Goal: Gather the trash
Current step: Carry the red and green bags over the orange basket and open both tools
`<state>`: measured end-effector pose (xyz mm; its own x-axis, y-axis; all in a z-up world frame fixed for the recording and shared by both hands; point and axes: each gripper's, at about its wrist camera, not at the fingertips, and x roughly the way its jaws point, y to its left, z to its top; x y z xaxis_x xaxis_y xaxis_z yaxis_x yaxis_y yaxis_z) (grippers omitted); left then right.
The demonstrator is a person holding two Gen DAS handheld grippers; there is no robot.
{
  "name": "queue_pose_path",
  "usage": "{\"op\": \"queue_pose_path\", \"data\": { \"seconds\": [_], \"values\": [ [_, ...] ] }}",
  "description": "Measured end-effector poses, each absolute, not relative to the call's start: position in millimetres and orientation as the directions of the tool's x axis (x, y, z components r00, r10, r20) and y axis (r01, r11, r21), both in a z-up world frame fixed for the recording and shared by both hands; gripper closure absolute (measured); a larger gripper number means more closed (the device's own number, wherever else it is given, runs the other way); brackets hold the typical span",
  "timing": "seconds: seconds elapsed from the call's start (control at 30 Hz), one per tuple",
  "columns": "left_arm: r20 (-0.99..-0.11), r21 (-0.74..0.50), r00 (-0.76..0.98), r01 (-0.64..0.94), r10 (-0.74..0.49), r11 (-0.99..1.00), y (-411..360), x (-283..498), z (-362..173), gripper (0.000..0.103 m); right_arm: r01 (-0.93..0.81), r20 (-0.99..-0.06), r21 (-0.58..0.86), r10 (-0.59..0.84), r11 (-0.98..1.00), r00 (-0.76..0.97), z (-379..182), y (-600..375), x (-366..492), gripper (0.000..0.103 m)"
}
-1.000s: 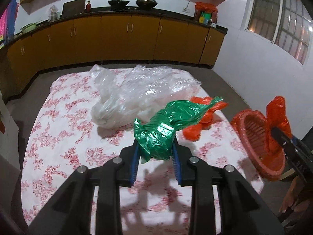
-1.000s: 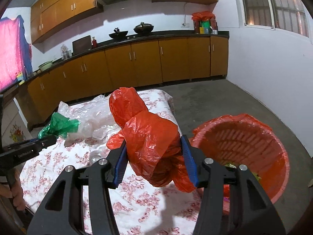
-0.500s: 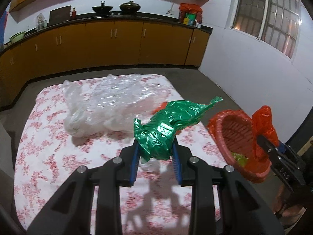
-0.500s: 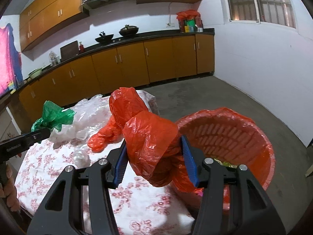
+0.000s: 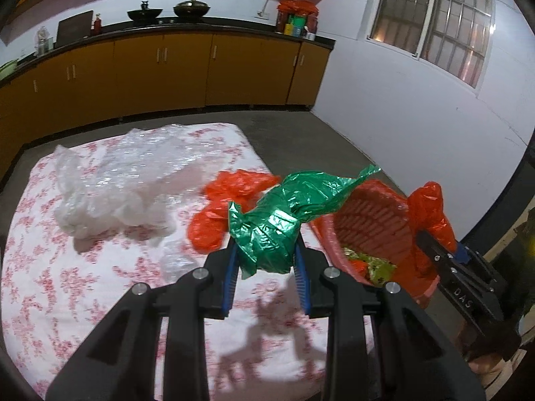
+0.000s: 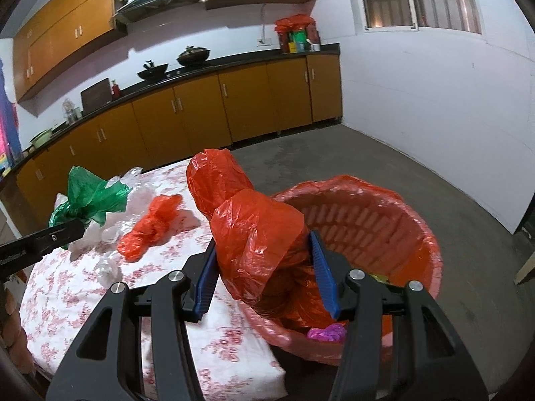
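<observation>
At frame centre, the left gripper (image 5: 265, 260) is clenching a green plastic bag (image 5: 284, 214) — light, limp, slippery — while the right gripper (image 6: 264, 274) is squeezing a bunched red bag (image 6: 254, 230) beside the red basket (image 6: 414, 234) — grab bunched folds, not loose tails

The crumpled green plastic bag (image 5: 277, 220) covers the near rim of the round orange-red plastic basket (image 5: 378, 220) and part of the loose orange plastic bag (image 5: 230, 197) lying on the floral tablecloth (image 5: 67, 284). In the right wrist view the bunched orange plastic bag (image 6: 257, 234) hides much of the basket's floor (only a scrap of crumpled pink plastic (image 6: 326, 332) shows clearly). The person's fingers (image 6: 15, 330) are cut off at the left edge. The small containers on the dark countertop (image 6: 297, 41) are too small to identify.
</observation>
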<state>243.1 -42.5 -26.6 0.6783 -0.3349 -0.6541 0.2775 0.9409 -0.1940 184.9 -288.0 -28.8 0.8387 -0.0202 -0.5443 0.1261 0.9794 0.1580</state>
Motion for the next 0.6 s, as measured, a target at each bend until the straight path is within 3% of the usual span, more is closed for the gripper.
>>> {"op": "queue_pose_path", "data": {
  "seconds": [0.6],
  "values": [
    [-0.659,-0.271,0.587,0.398,-0.471,0.876,-127.0,261.1,-45.1,0.072,0.251,-0.544,0.199,-0.107,0.947,0.832,-30.6,-347.4,184.7,0.051]
  ]
}}
